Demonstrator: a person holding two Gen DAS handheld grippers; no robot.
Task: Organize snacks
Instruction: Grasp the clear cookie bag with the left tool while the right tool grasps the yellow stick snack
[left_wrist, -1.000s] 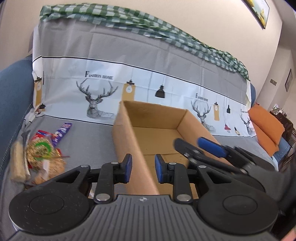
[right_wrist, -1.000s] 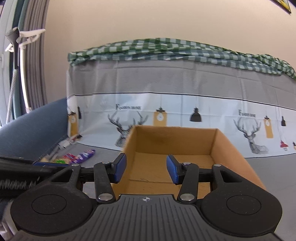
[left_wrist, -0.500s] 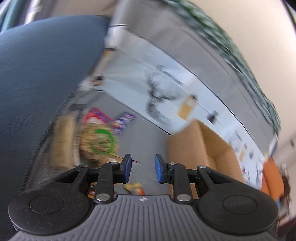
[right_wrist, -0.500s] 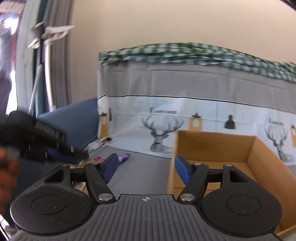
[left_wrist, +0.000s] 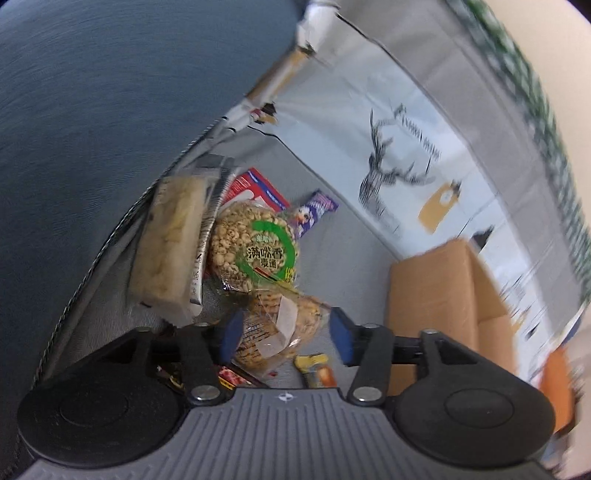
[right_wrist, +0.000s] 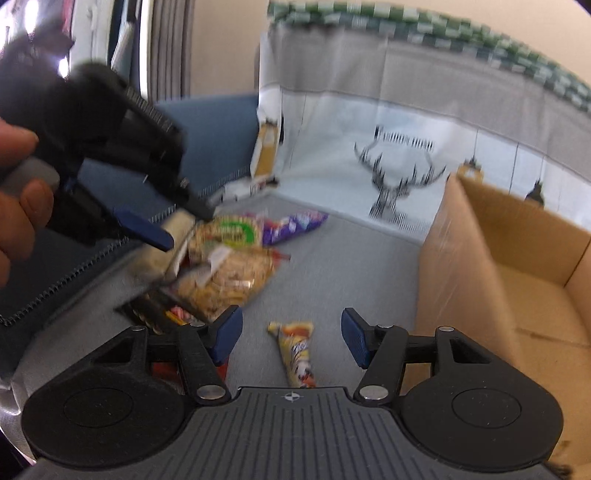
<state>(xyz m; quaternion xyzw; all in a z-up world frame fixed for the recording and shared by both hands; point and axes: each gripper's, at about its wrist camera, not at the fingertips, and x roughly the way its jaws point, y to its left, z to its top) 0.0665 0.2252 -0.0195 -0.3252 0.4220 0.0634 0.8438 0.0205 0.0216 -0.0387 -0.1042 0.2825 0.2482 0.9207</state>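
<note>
A heap of snacks lies on the grey seat by the armrest: a round puffed-grain cake with a green label (left_wrist: 255, 251), a long pale pack (left_wrist: 170, 251), a purple wrapper (left_wrist: 314, 214) and a clear bag of golden pieces (left_wrist: 280, 328). My left gripper (left_wrist: 285, 336) hangs over that clear bag, jaws opening, pads either side of it without pressing. My right gripper (right_wrist: 291, 338) hovers over a small yellow packet (right_wrist: 295, 354), jaws closing, pads apart from it. In the right wrist view the left gripper (right_wrist: 184, 225) reaches in from the upper left. An open cardboard box (right_wrist: 480, 280) stands to the right.
A blue sofa armrest (left_wrist: 92, 129) borders the heap on the left. The deer-print cover (left_wrist: 406, 147) drapes the backrest behind. An orange cushion (left_wrist: 557, 387) lies beyond the box. A person's hand (right_wrist: 18, 206) holds the left gripper.
Both grippers swung left from the box to the snack heap and dipped toward the seat. The left one rolled and its jaws spread wider.
</note>
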